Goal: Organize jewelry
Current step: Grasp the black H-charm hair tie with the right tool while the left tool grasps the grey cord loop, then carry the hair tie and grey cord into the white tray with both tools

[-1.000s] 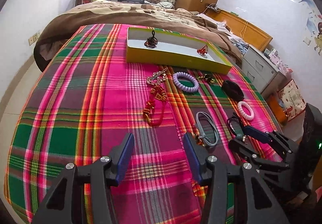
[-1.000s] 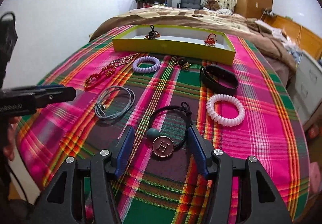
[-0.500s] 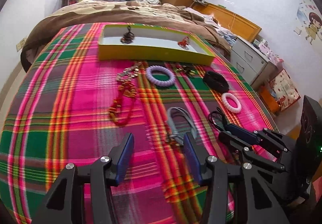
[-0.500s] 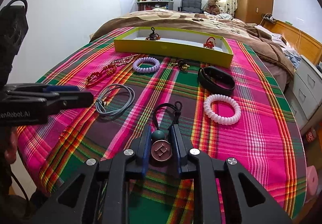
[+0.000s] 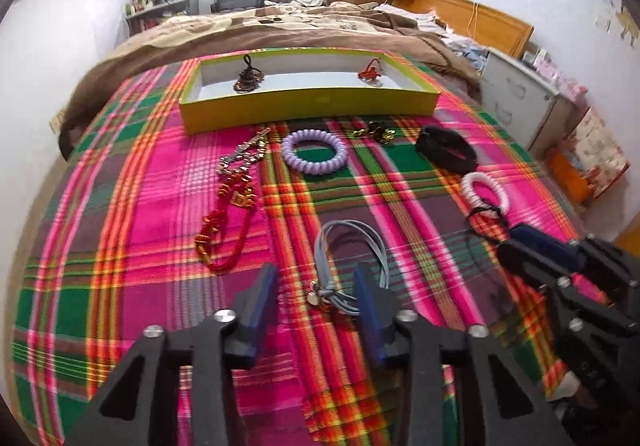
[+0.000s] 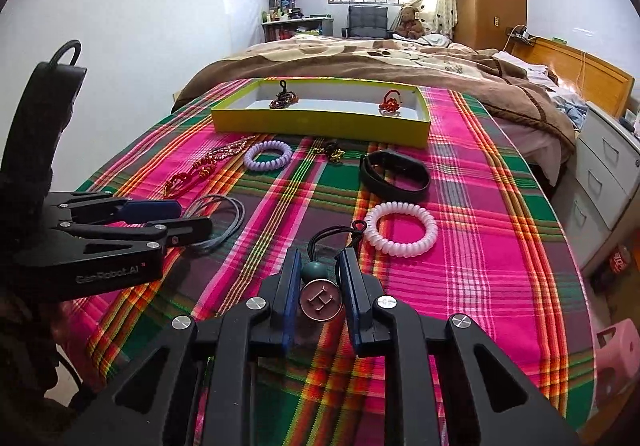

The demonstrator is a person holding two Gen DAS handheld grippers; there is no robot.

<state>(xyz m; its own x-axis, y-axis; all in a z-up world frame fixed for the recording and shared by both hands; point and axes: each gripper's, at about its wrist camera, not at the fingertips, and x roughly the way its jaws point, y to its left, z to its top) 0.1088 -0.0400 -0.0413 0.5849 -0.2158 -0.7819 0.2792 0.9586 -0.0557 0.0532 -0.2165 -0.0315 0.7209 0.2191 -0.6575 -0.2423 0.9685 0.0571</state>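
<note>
My right gripper [image 6: 320, 274] is shut on a black hair tie with a round bronze "H" charm [image 6: 321, 300] and a green bead, lifted a little off the plaid blanket. My left gripper [image 5: 316, 286] is open, its fingers on either side of a grey cord bracelet [image 5: 348, 258] that lies on the blanket. A yellow tray [image 5: 308, 103] at the far side holds a dark beaded piece [image 5: 248, 79] and a red knot [image 5: 372, 71].
On the blanket lie a purple coil tie [image 5: 314, 151], a red bead necklace [image 5: 228, 221], a small gold piece [image 5: 374, 131], a black band [image 5: 446, 153] and a white coil tie [image 6: 400, 228]. A brown quilt lies beyond the tray; drawers [image 6: 604, 173] stand right.
My right gripper closed on the H-charm hair tie and raised it slightly. My left gripper swung right and forward until its fingers straddle the grey cord bracelet.
</note>
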